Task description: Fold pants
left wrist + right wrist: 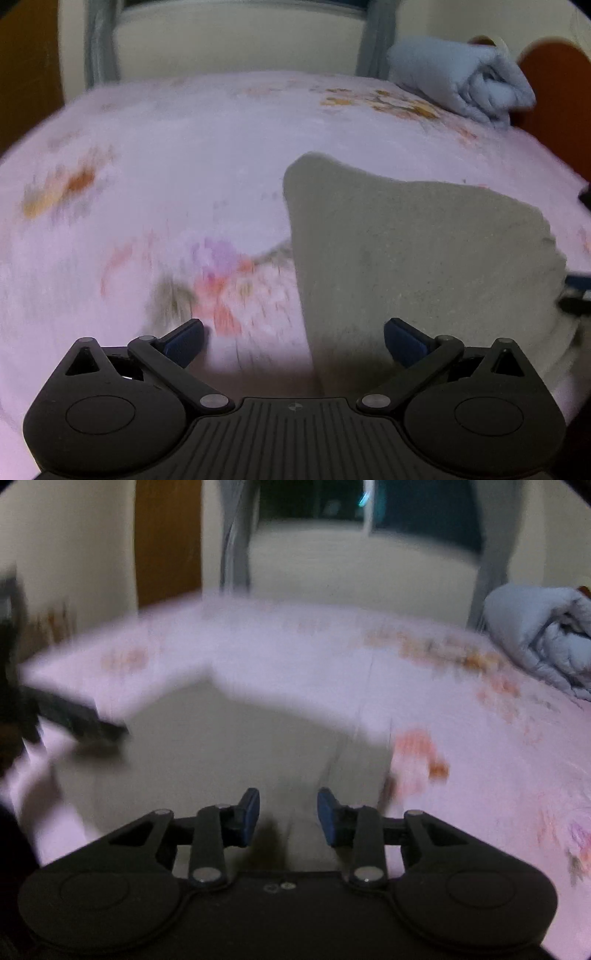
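The beige pants lie flat on the pink floral bed sheet. My left gripper is open wide above the sheet, with the pants' left edge passing between its fingers. In the right wrist view the pants spread out ahead, blurred by motion. My right gripper is open and empty, just above the near part of the pants. The left gripper's dark fingers show at the left of that view, over the pants. A sliver of the right gripper shows at the right edge of the left wrist view.
A rolled light-blue quilt lies at the far right corner of the bed, also in the right wrist view. An orange-brown headboard stands behind it. A cream wall, grey curtains and a dark window are beyond the bed.
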